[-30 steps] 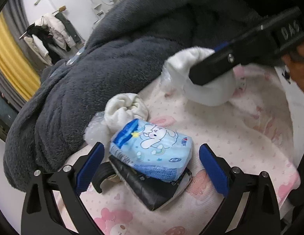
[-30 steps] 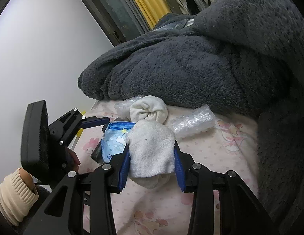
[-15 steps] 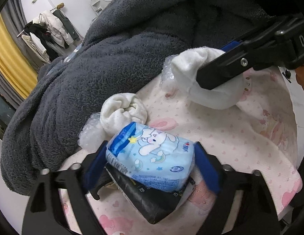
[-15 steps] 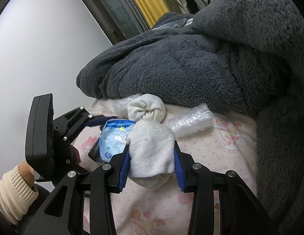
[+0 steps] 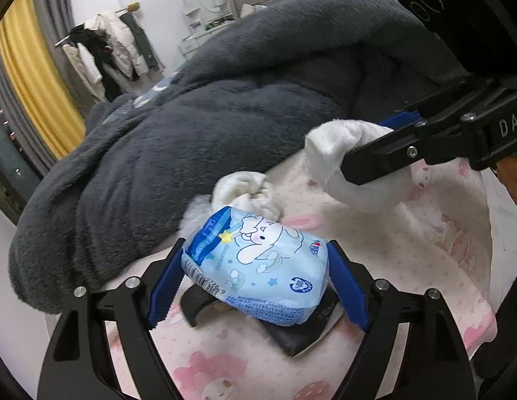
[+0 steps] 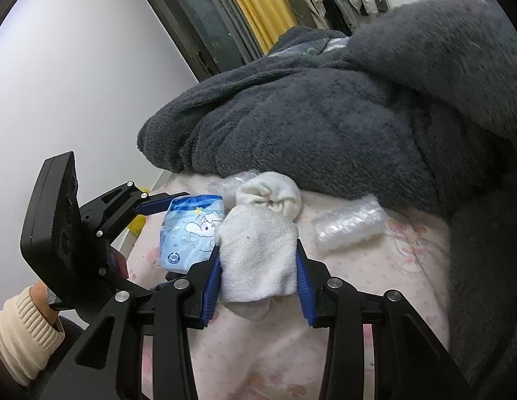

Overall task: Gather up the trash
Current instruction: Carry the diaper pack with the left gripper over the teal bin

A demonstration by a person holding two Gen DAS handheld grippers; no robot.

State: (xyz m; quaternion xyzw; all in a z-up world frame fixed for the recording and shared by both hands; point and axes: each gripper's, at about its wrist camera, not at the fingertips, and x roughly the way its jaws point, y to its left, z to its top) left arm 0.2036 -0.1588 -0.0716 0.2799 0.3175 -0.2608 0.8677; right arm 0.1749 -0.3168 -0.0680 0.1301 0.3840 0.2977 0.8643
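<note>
Since a second ago, my left claw (image 5: 255, 278) has closed onto the blue tissue pack (image 5: 258, 266), lifting it off the bed (image 5: 441, 250). Soft and light, it's gripped across its short ends. My right claw (image 6: 258, 275) stays clenched on a white sock (image 6: 258, 253).

Two close wrist views angled down, both sharing pink bedsheet (image 5: 375, 233)
</note>
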